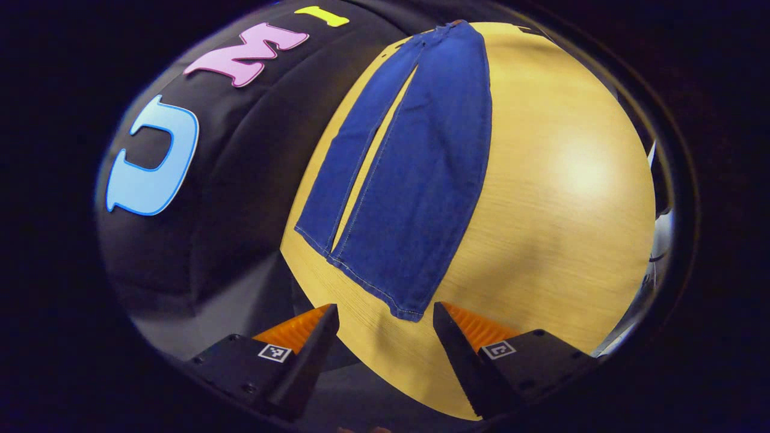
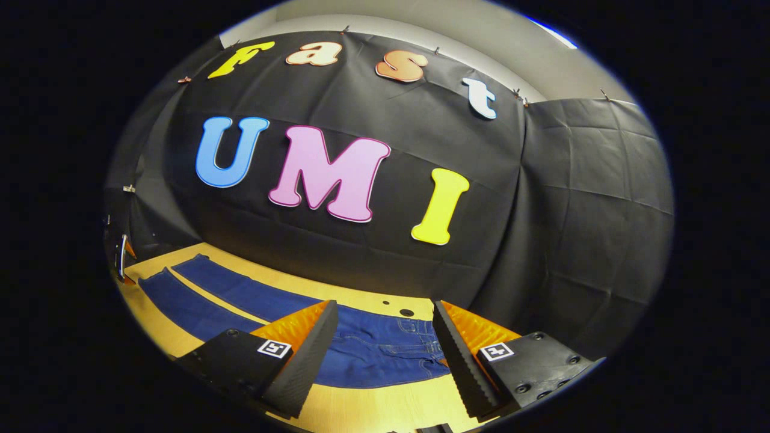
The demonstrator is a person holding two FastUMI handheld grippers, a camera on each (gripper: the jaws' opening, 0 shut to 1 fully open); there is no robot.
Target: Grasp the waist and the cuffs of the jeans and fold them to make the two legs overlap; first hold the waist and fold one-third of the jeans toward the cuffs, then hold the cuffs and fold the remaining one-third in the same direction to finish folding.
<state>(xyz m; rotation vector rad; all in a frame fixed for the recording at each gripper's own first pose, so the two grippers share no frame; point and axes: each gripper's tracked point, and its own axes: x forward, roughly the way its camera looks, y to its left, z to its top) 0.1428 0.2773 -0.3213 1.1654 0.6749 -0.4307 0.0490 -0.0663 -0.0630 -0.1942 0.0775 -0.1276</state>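
Note:
Blue jeans (image 1: pixel 415 180) lie flat on the wooden table (image 1: pixel 559 180), the two legs side by side with a narrow gap between them. Their cuffs (image 1: pixel 403 304) are nearest my left gripper (image 1: pixel 385 316), which hovers open just short of the wider leg's cuff. The waist is at the far end of that view. In the right gripper view the jeans' waist (image 2: pixel 385 352) lies between and below the fingers of my right gripper (image 2: pixel 385 313), also open and holding nothing. The legs (image 2: pixel 222 294) stretch away to the left, where a bit of the left gripper (image 2: pixel 123 258) shows.
The black cloth wall (image 2: pixel 541 240) hangs close behind the table's (image 2: pixel 373 409) far edge. Two small holes (image 2: pixel 406 313) mark the tabletop near the waist. A broad bare stretch of wood lies beside the jeans in the left gripper view. Grey floor (image 1: pixel 240 300) shows off the table's cuff end.

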